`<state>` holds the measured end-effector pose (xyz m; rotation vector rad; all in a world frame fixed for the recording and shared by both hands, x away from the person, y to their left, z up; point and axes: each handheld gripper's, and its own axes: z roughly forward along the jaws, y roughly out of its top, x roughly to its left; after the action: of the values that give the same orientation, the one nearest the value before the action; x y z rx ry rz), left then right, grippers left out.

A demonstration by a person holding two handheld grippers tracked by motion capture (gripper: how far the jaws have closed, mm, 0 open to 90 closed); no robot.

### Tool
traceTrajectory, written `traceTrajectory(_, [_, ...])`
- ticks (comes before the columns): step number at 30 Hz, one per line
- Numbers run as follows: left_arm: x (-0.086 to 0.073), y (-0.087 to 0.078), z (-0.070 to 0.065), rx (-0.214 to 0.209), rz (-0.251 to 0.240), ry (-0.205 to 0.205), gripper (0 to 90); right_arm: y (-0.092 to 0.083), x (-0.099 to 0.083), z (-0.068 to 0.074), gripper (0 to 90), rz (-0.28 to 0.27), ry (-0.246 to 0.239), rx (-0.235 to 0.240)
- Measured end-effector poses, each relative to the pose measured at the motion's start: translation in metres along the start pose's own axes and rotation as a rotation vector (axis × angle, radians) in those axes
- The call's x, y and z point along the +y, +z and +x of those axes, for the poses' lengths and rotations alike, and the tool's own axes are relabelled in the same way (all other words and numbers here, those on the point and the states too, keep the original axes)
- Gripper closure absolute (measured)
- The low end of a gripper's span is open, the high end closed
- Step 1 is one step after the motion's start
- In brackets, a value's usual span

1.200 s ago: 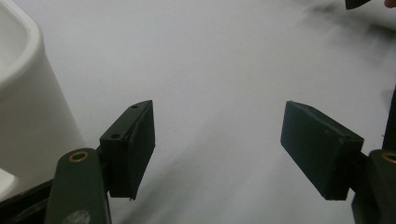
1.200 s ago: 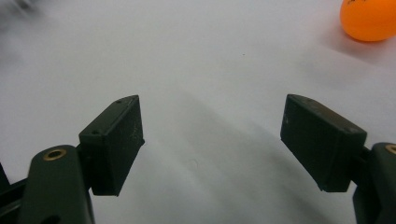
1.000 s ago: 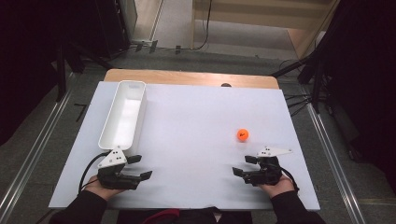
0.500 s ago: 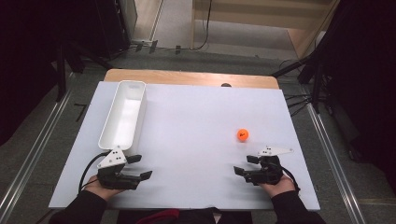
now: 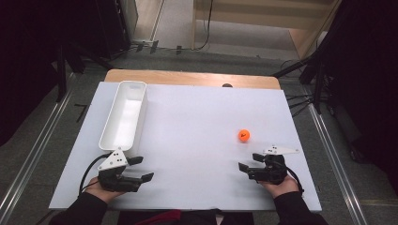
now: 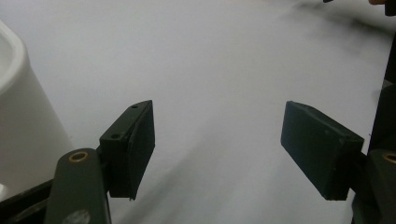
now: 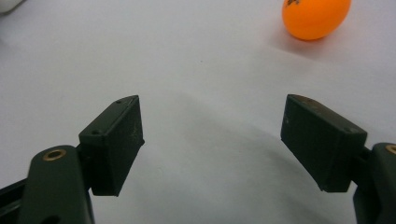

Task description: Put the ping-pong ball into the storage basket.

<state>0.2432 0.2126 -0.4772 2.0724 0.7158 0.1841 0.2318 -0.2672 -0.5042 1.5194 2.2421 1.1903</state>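
Note:
An orange ball point(image 5: 243, 135) lies on the white table sheet point(image 5: 197, 122) at the right; in the right gripper view the ball point(image 7: 315, 17) sits ahead and to the right of the jaws. My right gripper point(image 5: 248, 165) rests near the front edge, a little nearer than the ball, open with nothing between its jaws point(image 7: 212, 140). My left gripper point(image 5: 141, 169) rests at the front left, open and empty point(image 6: 217, 140), just in front of the near end of a long white tray point(image 5: 123, 115). The tray's wall point(image 6: 18, 121) shows at the left of the left gripper view.
The white sheet covers a wooden table whose far edge point(image 5: 187, 78) shows at the back. A small dark round thing point(image 5: 227, 86) sits at the sheet's far edge. Metal rails and dark stands flank the table on the floor.

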Motion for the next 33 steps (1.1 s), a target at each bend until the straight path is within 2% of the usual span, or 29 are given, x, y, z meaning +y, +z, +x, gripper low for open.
traceTrajectory(15, [0.002,0.002,0.003,-0.011,0.0,-0.01,26.6,-0.006,0.003,-0.008,19.9,-0.031,0.026,-0.073])
traceTrajectory(33, [0.002,0.004,0.001,-0.017,0.009,-0.01,26.5,-0.003,0.013,-0.017,20.0,-0.061,0.035,-0.103])
